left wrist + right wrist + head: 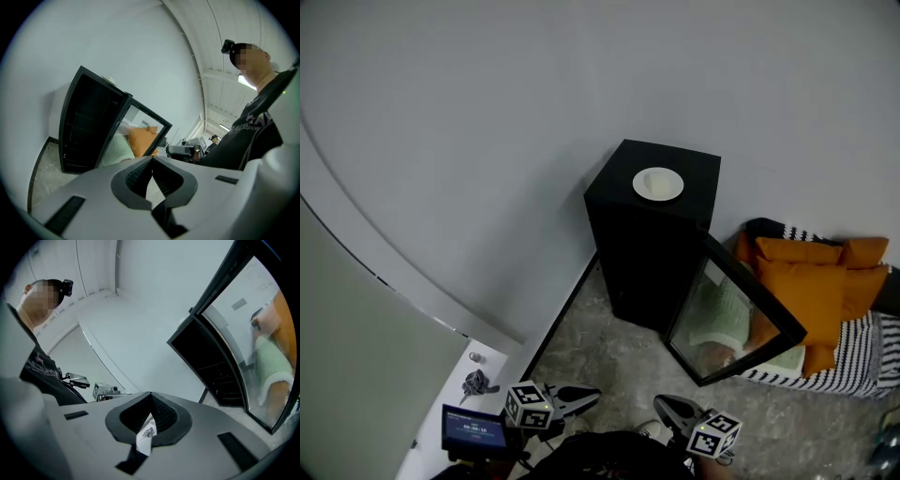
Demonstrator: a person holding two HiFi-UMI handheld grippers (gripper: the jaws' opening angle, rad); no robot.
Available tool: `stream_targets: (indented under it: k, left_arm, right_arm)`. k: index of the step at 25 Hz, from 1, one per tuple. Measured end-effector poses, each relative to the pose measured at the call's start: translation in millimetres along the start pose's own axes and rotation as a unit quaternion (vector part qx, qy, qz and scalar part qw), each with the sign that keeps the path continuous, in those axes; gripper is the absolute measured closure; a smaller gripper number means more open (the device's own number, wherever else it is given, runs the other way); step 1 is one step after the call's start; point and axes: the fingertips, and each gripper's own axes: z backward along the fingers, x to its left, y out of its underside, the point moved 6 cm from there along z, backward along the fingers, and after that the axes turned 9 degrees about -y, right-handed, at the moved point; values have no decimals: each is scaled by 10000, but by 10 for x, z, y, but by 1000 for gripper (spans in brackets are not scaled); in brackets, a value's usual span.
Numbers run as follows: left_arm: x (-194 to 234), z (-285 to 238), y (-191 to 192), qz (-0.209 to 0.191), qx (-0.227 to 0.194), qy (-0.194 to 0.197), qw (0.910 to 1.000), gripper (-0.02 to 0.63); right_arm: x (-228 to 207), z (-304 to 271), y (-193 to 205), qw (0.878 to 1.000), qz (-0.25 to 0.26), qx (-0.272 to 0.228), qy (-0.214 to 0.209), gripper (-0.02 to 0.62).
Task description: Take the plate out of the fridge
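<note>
Plate (658,183) atop black fridge (652,244); mottled floor (600,366).

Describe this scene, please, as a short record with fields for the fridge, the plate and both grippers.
fridge: black, standing against the wall
door: glass, swung open
plate: white, on top of the fridge, not inside
left gripper: shut, holding nothing, away from the fridge
right gripper: shut, away from the fridge
cushions: orange, right of the fridge
</note>
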Motion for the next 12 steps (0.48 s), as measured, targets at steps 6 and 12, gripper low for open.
stream_targets:
  k: [6, 12]
  left_arm:
    - [60, 216, 227, 197, 142, 419, 9988, 600]
    - [168, 527, 323, 140, 258, 997, 9946, 600]
  right_arm:
    - [158, -379, 213, 9999, -47, 128, 61, 592]
    - [479, -722, 482, 9988, 13, -120, 470, 592]
